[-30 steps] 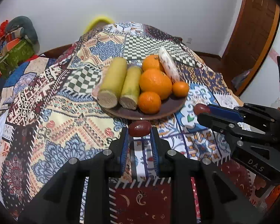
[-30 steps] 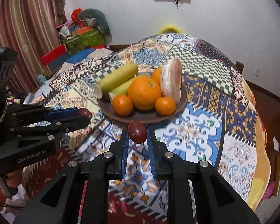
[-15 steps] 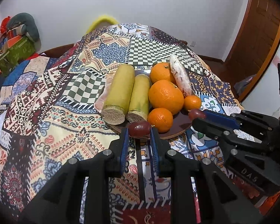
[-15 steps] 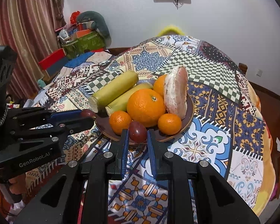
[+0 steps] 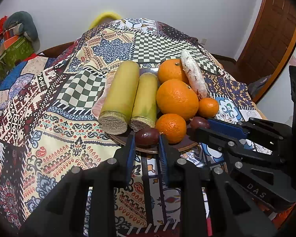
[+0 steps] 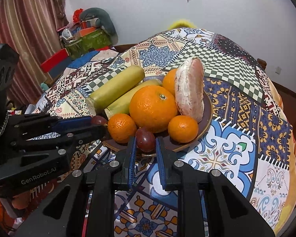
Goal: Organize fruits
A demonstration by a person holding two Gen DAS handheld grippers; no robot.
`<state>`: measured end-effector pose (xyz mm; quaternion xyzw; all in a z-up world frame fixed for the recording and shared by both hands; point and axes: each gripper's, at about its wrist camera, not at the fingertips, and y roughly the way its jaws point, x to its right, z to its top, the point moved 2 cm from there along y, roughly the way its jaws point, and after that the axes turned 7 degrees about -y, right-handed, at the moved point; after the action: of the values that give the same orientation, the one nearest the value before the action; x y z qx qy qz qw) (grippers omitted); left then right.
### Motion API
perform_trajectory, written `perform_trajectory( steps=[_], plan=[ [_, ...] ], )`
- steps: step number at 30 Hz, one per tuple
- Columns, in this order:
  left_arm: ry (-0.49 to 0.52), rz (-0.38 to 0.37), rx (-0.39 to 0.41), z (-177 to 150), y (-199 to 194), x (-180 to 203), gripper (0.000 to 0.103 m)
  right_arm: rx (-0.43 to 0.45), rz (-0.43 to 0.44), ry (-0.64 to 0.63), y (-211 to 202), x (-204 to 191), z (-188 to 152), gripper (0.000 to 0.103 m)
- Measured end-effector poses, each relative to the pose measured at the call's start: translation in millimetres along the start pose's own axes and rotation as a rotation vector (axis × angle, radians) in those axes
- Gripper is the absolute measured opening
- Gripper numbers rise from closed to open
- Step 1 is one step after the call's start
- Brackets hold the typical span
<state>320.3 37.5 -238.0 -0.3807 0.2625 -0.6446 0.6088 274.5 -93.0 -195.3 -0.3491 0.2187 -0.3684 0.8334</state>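
Surface: patchwork cloth point(image 5: 73, 90), white wall far.
Left claw point(image 5: 147, 138): I clamp a dark fruit point(image 5: 147, 136) over the plate point(image 6: 208, 106).
Right claw point(image 6: 146, 141): I clamp another dark fruit point(image 6: 146, 139).

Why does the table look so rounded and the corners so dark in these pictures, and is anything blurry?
Left wrist view: the fisheye lens bulges the patchwork-covered table and bows the brown wooden door; the corners are black; the big glossy orange on the brown plate is sharp, softly lit. Right wrist view: same bulge and black corners; the striped curtain curves; the dark purple round fruit is sharp.
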Motion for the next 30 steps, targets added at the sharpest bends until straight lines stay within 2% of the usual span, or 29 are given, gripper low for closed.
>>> perform_trajectory(
  steps=[3, 7, 11, 16, 21, 30],
  plan=[
    [0.0, 0.001, -0.002, -0.1, 0.4, 0.0, 0.024, 0.0, 0.006, 0.003, 0.5, -0.8, 0.5, 0.018],
    [-0.02, -0.013, -0.019, 0.6, 2.8, -2.4, 0.033, -0.008, 0.011, 0.01, 1.2, 0.4, 1.6, 0.019],
    [-0.019, -0.009, -0.015, -0.2, -2.1, -2.0, 0.033, -0.013, 0.01, 0.015, -0.7, 1.1, 2.4, 0.024],
    [-0.018, -0.002, 0.022, -0.1, -23.8, 0.1, 0.033, 0.008, -0.006, 0.017, -14.5, 0.0, 4.4, 0.024],
    [-0.021, 0.005, 0.121, 5.4, -70.9, 3.5, 0.033, 0.091, -0.041, 0.014, -54.7, -4.4, 13.8, 0.024],
    [-0.006, 0.0, 0.397, 7.4, -195.2, 23.9, 0.033, 0.355, -0.129, -0.015, -173.9, -27.9, 32.5, 0.024]
  ],
)
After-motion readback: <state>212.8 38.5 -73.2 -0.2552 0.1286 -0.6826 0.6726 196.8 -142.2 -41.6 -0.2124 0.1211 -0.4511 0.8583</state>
